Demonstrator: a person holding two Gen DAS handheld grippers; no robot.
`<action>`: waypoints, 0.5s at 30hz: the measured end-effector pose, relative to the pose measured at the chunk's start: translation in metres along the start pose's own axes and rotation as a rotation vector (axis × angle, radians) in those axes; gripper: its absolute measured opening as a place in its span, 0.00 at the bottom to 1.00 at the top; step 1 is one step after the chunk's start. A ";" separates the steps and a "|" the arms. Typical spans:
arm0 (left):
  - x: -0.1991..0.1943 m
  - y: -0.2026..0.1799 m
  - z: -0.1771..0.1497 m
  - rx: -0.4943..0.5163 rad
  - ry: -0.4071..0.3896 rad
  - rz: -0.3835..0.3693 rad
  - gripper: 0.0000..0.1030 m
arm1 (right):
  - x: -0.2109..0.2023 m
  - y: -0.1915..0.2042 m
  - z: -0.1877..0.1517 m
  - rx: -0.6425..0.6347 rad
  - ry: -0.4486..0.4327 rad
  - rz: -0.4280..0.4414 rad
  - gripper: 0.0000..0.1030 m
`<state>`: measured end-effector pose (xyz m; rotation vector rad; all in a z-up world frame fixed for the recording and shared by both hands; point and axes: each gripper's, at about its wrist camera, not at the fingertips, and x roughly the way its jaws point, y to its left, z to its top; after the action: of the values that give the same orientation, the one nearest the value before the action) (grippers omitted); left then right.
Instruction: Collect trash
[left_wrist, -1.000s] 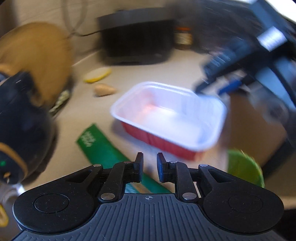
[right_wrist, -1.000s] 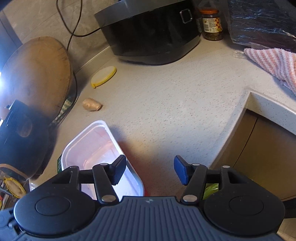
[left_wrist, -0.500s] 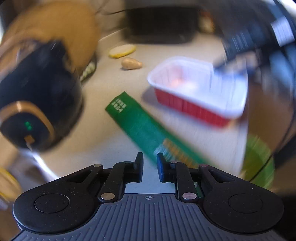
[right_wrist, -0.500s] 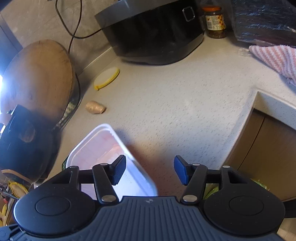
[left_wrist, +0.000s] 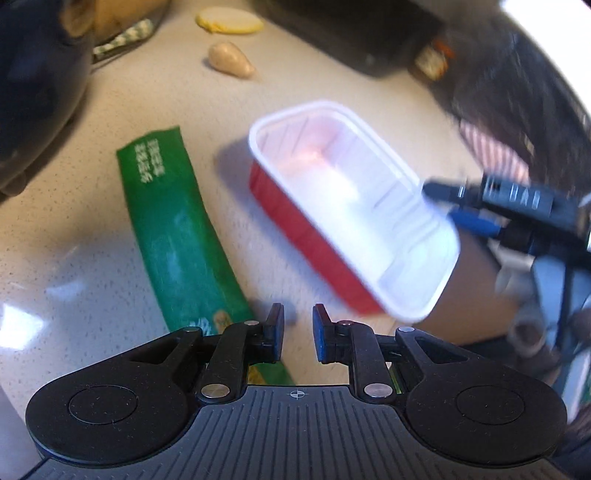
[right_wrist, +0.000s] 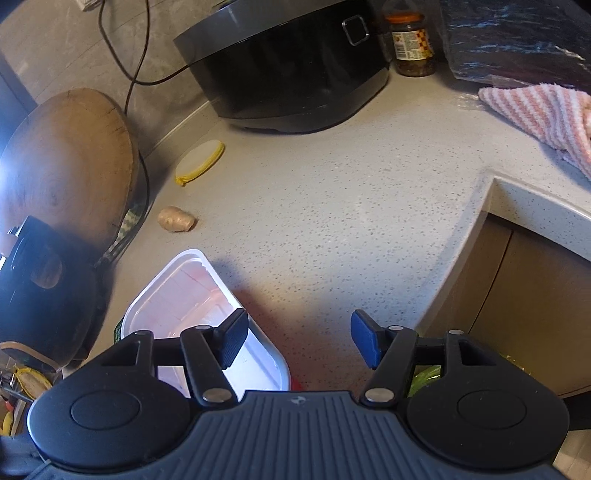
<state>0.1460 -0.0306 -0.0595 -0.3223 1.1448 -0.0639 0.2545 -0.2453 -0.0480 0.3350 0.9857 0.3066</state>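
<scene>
speckled countertop (right_wrist: 332, 206) held a red tray (left_wrist: 332, 221) and green wrapper (left_wrist: 173, 229); the left gripper (left_wrist: 298, 332), narrowly parted and empty, likely needed to descend onto the wrapper, while the right gripper (right_wrist: 295, 343) gaped empty.

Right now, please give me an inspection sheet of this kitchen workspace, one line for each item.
Surface: speckled light countertop, with a cut-in corner at the right.
Job's things: red tray, white inside, apparently empty; green wrapper lying flat beside it.
Clutter: ginger piece, yellow-edged lid, jar, striped towel.
Grippers: left gripper jaws narrow, nothing between; right gripper jaws wide, one over the tray's rim.
Cables: black cord on the wall.
Surroundings: black cooker, round wooden board.
</scene>
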 end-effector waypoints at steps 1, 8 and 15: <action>0.001 -0.001 -0.004 0.012 0.006 0.012 0.19 | 0.000 -0.001 0.000 0.007 -0.003 -0.003 0.60; -0.007 0.009 -0.016 0.060 0.013 0.073 0.19 | -0.003 0.003 0.000 0.005 -0.014 -0.006 0.60; -0.050 0.027 -0.028 0.069 -0.118 0.072 0.19 | -0.004 0.011 0.000 -0.020 -0.013 0.010 0.60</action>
<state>0.0966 0.0001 -0.0333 -0.2203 1.0338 -0.0213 0.2513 -0.2373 -0.0404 0.3230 0.9675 0.3226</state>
